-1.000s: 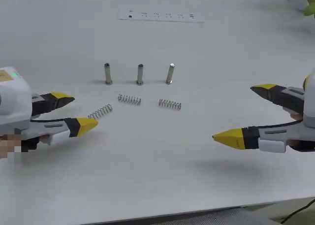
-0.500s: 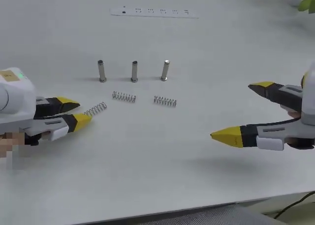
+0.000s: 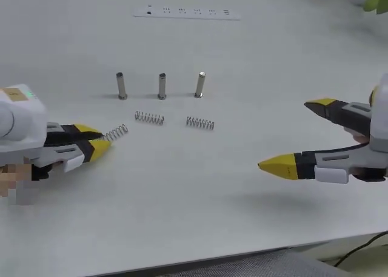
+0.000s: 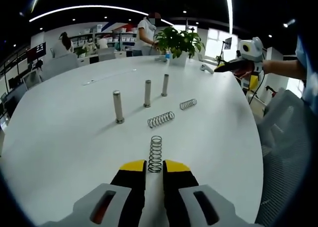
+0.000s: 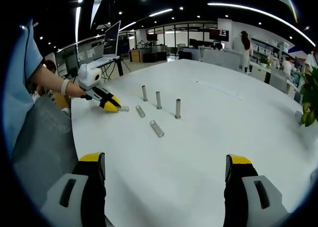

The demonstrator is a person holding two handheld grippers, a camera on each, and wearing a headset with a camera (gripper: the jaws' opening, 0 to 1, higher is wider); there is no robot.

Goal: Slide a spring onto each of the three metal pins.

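Pinching the end of a spring (image 4: pixel 156 147) in the left gripper (image 4: pixel 155 165) near the table (image 3: pixel 194 186) left edge; holding the right gripper (image 5: pixel 165 159) spread wide.

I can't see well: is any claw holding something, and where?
The left gripper has its fingers around the near end of a spring; whether it grips is unclear. The right gripper holds nothing.

Pins (image 4: pixel 147 93) ahead of the left gripper's (image 4: pixel 154 163) jaws are polished metal. The spring (image 4: pixel 156 154) at the jaw tips is shiny wire. The table (image 4: pixel 64 137) is smooth and matt.

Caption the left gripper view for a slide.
Left gripper pinches the end of a spring; three bare pins stand beyond.
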